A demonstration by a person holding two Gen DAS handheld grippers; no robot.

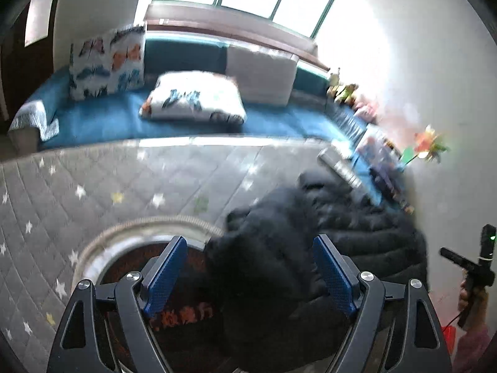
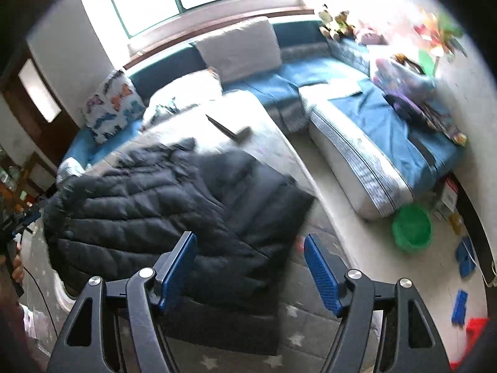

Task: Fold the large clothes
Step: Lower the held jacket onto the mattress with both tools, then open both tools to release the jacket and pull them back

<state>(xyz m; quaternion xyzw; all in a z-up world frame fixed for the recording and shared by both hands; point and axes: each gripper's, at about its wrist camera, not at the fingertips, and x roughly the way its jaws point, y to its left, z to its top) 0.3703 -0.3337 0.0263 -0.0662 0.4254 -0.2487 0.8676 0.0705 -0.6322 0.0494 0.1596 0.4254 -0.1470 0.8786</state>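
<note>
We start from the largest surface: the grey quilted bed cover with white star print [image 2: 298, 320], which carries the work. On it lies the black quilted puffer jacket [image 2: 174, 199], spread across the cover's near part, with one edge running close to the cover's rim on the floor side. In the left wrist view the same jacket [image 1: 279, 267] partly overlaps a round, pale-rimmed object with a dark red centre [image 1: 130, 248] — we cannot tell what it is.

We judge the fold as partly advanced at most: the jacket forms a broad, roughly rectangular slab, but its far end is rumpled, and no compact final bundle shows. Further folds and squaring appear to be left.

The left tool [image 1: 250, 276] is wide open, hovering over the jacket and holding nothing. The right tool [image 2: 250, 270] is likewise wide open and empty — positioned above the jacket's near corner.
</note>
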